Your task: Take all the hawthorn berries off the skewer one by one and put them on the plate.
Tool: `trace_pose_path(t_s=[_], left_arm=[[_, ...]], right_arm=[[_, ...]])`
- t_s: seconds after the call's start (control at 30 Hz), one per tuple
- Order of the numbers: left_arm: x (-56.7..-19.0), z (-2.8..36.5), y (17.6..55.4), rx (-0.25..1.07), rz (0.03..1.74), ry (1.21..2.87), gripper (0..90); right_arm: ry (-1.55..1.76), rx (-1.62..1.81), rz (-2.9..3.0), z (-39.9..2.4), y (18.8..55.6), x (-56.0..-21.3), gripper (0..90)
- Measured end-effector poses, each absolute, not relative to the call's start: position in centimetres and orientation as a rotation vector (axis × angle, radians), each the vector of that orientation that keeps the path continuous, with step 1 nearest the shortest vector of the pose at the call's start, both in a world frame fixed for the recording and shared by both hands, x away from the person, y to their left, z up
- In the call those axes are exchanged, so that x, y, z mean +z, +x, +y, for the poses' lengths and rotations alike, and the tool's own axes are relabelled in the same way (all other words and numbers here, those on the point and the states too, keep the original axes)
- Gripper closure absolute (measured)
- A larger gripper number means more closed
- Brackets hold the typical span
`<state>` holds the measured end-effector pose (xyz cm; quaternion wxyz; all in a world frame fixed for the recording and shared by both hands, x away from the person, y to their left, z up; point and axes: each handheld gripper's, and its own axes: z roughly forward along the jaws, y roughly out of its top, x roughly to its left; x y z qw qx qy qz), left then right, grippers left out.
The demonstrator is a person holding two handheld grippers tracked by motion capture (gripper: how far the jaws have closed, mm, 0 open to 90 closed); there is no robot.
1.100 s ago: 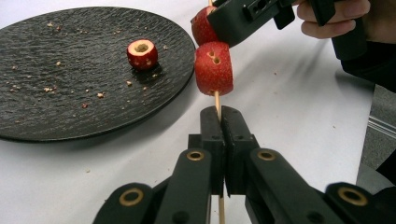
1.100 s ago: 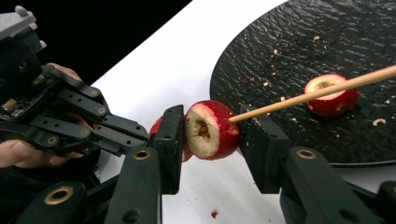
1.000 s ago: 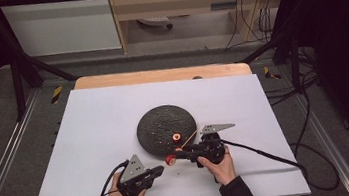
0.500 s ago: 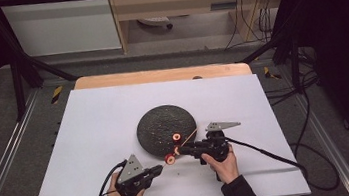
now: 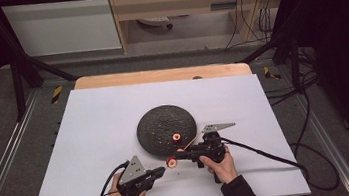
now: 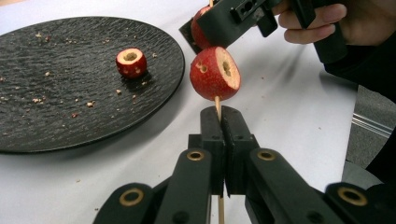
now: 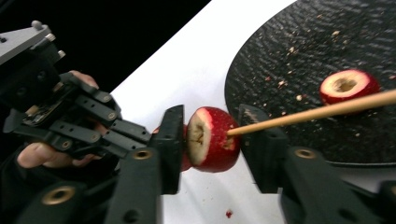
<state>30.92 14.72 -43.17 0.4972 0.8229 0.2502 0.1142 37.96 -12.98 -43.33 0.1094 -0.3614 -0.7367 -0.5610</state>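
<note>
Plainly, found the left gripper (image 6: 219, 114) closed tight on the lower end of a thin wooden skewer (image 6: 217, 102), near the front edge of the white table (image 5: 92, 138). Noted the first fruit piece (image 6: 215, 73) – red, cored – threaded on the skewer just beyond those jaws, clear of them. Found the right gripper (image 7: 212, 128) clamped on the second fruit piece (image 7: 210, 139) farther up the same skewer, with the stick running on past the jaws over the black plate (image 5: 155, 125). Saw the third fruit piece (image 5: 176, 137) resting on the plate, apart from both grippers. Located the plate just behind the grippers.
</note>
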Motion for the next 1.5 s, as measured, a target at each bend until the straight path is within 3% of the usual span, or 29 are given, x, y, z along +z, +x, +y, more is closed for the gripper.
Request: trace_pose_path(t_s=[1.5], left_arm=[[-42.7, 15.2, 30.8, 0.279, 0.569, 1.983, 88.5]], right_arm=[[-1.232, -1.813, -2.132, -19.1, 39.1, -40.8, 66.1]])
